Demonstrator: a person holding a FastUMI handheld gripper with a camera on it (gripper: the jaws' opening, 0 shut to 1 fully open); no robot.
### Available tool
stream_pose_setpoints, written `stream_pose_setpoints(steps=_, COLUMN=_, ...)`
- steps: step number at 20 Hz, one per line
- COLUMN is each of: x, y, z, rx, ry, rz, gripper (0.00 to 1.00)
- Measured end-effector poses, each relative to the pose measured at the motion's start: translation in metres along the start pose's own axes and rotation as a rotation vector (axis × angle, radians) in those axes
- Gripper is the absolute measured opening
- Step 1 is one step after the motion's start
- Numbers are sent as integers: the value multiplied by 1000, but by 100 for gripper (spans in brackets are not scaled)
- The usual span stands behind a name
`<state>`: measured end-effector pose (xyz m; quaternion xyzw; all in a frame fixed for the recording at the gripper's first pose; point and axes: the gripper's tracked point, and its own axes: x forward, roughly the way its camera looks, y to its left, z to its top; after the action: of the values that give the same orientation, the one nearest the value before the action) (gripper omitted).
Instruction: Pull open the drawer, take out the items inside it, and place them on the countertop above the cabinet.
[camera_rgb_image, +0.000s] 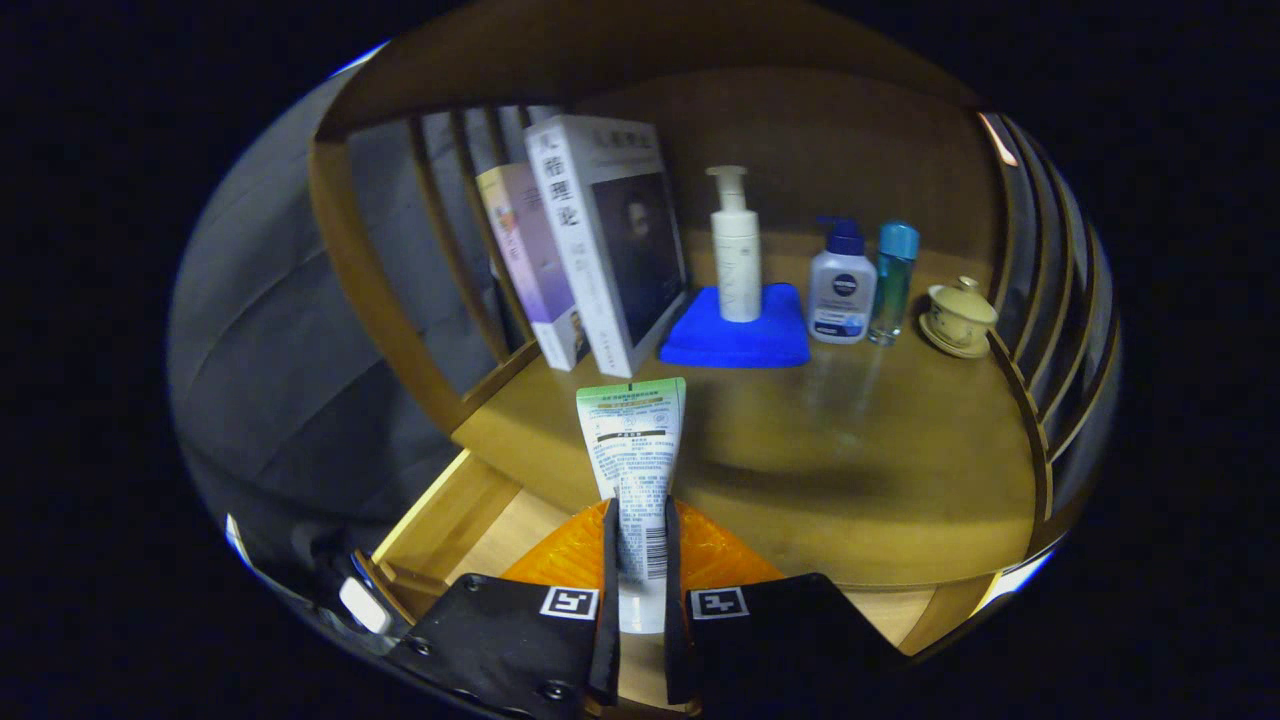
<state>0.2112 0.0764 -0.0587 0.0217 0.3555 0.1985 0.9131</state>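
- Gripper view: we saw the gripper (637, 560) clamped on a tube (634, 450), held above the open drawer (450, 520) at the desk (850, 470) edge
- We judged the drawer opened and the tube lifted out; setting it down remained

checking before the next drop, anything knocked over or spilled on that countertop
Nothing stands out. The books, pump bottles and lidded teacup all stand upright on the dry countertop; the gripper is shut on the tube.
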Motion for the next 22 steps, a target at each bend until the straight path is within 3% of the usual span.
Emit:
stream_pose_setpoints(steps=8, x=20, y=-41, z=14, rx=273, ry=-40, rz=-88, gripper=19)
stream_pose_setpoints(steps=17, x=36, y=-57, z=19, rx=389, ry=-30, rz=-147, gripper=24)
stream_pose_setpoints(steps=20, x=35, y=-55, z=23, rx=399, ry=-61, rz=-157, gripper=32)
stream_pose_setpoints(steps=22, x=33, y=-54, z=25, rx=420, ry=-97, rz=-136, gripper=55)
